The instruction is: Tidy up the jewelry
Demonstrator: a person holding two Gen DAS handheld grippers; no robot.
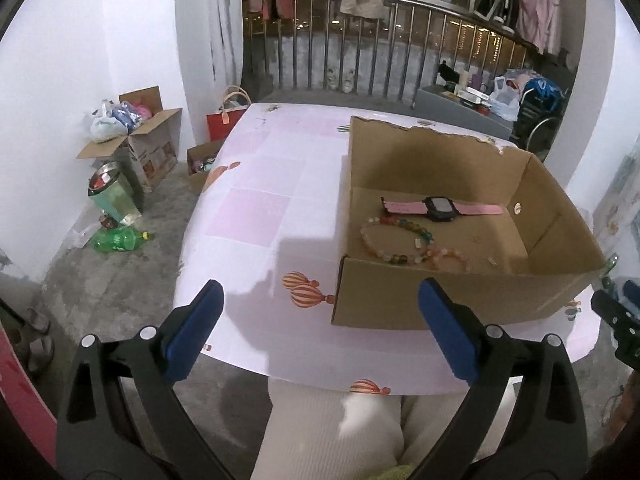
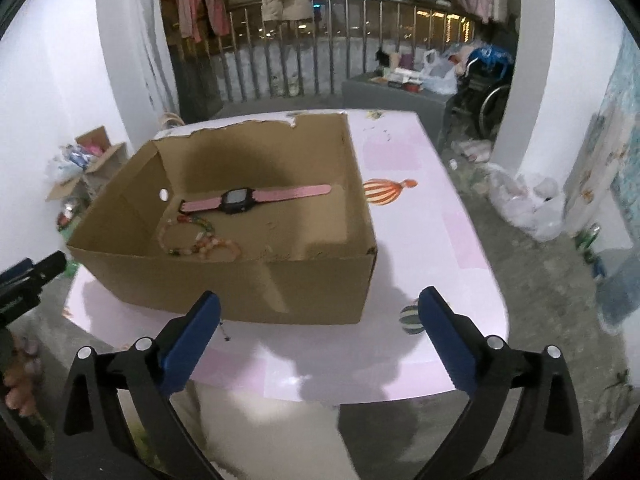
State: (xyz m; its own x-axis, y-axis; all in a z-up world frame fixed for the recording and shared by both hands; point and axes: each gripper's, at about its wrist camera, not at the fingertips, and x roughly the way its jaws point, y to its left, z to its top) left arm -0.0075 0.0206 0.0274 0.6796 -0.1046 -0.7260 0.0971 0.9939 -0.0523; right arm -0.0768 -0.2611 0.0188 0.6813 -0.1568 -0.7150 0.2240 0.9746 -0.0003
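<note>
An open cardboard box [image 1: 400,300] [image 2: 240,284] stands on the pink table. Inside lie a pink-strapped watch [image 1: 440,208] [image 2: 240,200] and, nearer the front wall, bead bracelets [image 1: 396,240] [image 2: 192,240]. My left gripper [image 1: 320,292] hovers open over the table's near edge, left of and in front of the box, with nothing between its blue pads. My right gripper [image 2: 320,300] also stands open and empty, in front of the box's near right corner. A thin chain piece [image 2: 224,330] lies on the table just in front of the box.
The table [image 1: 260,200] [image 2: 420,220] has a pink cloth with balloon prints. A person's pale-trousered legs [image 1: 332,432] sit below its near edge. On the floor at left are cardboard boxes [image 1: 140,140], a bin [image 1: 112,196] and a green bottle [image 1: 120,238]. A railing and a wheelchair [image 2: 488,92] stand behind.
</note>
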